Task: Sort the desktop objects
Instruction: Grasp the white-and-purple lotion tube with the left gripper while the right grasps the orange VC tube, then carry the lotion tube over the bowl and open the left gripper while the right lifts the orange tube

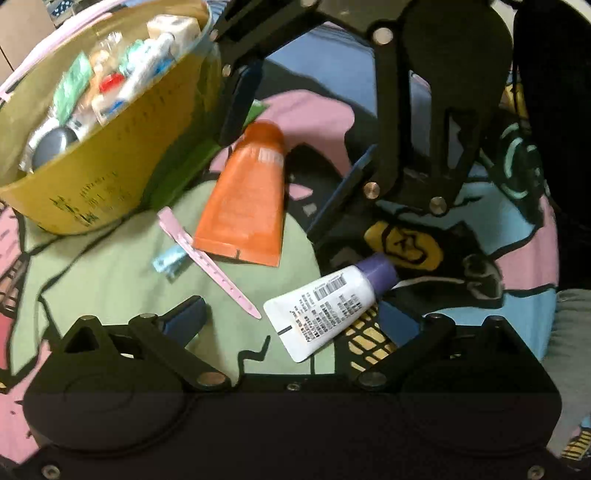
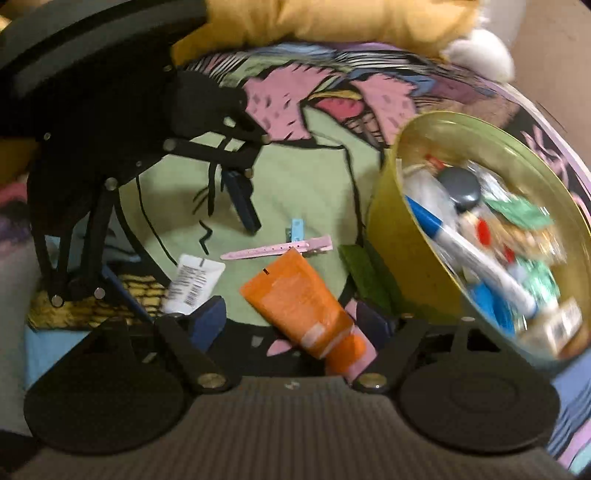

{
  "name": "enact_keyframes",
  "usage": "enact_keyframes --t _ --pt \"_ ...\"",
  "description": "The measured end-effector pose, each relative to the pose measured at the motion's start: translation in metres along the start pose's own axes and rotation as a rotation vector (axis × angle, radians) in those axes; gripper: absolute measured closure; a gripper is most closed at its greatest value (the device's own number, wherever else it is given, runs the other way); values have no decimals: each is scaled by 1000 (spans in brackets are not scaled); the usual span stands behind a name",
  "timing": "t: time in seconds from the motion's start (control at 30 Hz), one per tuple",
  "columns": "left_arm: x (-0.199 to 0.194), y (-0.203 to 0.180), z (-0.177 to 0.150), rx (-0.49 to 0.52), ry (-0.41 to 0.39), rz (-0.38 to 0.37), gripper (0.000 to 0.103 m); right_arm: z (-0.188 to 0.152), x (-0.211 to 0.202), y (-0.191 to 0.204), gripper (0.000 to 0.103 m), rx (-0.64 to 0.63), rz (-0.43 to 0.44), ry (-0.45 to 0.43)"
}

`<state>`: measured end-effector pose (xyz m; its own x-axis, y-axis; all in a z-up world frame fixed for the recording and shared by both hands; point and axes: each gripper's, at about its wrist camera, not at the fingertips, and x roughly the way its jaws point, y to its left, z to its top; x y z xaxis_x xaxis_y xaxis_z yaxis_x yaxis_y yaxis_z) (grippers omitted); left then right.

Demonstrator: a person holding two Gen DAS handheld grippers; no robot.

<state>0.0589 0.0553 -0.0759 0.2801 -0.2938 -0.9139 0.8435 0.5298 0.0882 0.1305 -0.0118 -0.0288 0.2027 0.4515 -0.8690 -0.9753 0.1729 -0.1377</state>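
Both claws hang over the cartoon-print cloth (image 1: pixel 110 280) w/ the loose stuff lying between them.

Left wrist view: left gripper (image 1: pixel 295 321) is spread wide, nothing in it; its blue pads sit at the bottom of the frame, either side of the white tube (image 1: pixel 325 306) w/ purple cap, which lies lower centre-right, cap pointing up-right. Orange tube (image 1: pixel 247 199) lies flat mid-frame, cap end toward the top, crimped end toward the bottom. Pink hair clip (image 1: pixel 210 262) lies diagonally just left of it, touching or nearly touching the crimped corner; a small light-blue clip (image 1: pixel 168 260) sits right beside the pink one. Yellow round tin (image 1: pixel 92 184) fills the upper left, already loaded w/ tubes, sachets and a grey-capped item. The right gripper (image 1: pixel 295 158) shows at the top centre, fingers apart, empty, straddling the orange tube's cap end.

Right wrist view: same gripper, jaws wide, orange tube's cap end between the pads at bottom centre; can't tell if either pad touches it. Tin at the right edge, a green flat piece (image 2: pixel 364 277) beside its base. White tube lower left, pink clip mid-frame. Left gripper at upper left. A yellow plush thing (image 2: pixel 332 22) lies along the top.
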Motion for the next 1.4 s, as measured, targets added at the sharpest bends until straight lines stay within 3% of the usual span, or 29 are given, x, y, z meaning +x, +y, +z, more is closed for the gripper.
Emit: enact_keyframes --t 0.07,0.13,0.27,0.33,0.47,0.7,1.0,1.03,1.1,1.17,1.2,1.27,1.3,1.33,1.4 --pt "4 -2 -1 0 -35 2 6 3 15 -1 23 -30 -1 65" --pt "5 -4 1 7 -62 0 22 1 25 -4 35 3 31 91" --pt "0 7 3 -55 -88 2 64 -6 17 -5 50 88 36 78" --pt "-3 13 3 -85 -94 11 76 -16 7 -10 58 163 37 68" --pt "-7 10 7 -58 -75 30 76 -37 -9 -16 63 305 64 47" --pt "-23 16 16 -84 -77 40 76 -53 -35 -9 63 411 54 -8" --pt "-58 17 38 -118 -100 198 76 -42 -62 -20 64 488 -11 -40" --pt "-62 19 43 -124 -104 221 76 -39 -68 -23 70 491 -19 -49" --pt "-71 23 51 -149 -111 251 76 -32 -82 -28 100 507 -21 -72" --pt "-79 26 59 -159 -115 270 76 -25 -90 -33 100 477 -31 -61" --pt "-82 28 63 -168 -121 278 76 -22 -89 -33 94 445 -34 -31" --pt "-89 34 69 -190 -136 277 76 -23 -83 -32 62 428 -31 8" --pt "-92 37 74 -199 -144 279 76 -25 -79 -29 40 442 -24 9" --pt "-96 42 78 -212 -151 278 76 -27 -75 -25 31 443 -32 0" --pt "-98 54 90 -262 -166 279 76 -30 -63 -16 29 423 -54 -11"
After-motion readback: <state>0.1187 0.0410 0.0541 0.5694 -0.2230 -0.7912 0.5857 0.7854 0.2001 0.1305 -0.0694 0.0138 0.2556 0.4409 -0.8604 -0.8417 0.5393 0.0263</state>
